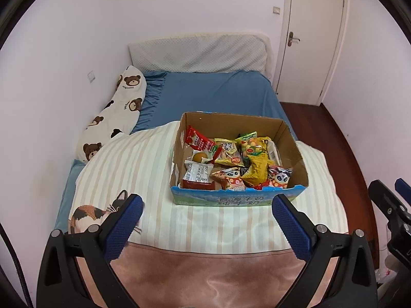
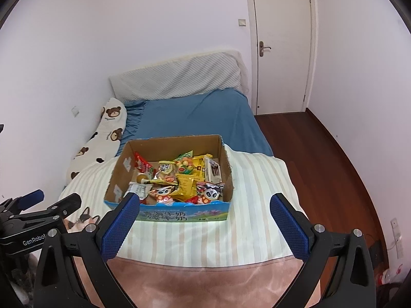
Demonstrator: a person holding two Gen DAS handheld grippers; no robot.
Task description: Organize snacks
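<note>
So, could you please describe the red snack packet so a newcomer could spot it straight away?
On the striped cream blanket sits an open cardboard box with a blue printed front. The flat red foil packet leans in its far-left corner, the only plain red one, without a panda.

bear-print pillow [image 1: 113,113], blue sheet [image 1: 213,95], white door [image 1: 312,33]

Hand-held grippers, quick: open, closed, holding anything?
Left hand-held gripper: open, holding nothing, short of the snack box.
Right hand-held gripper: open, holding nothing.
</note>
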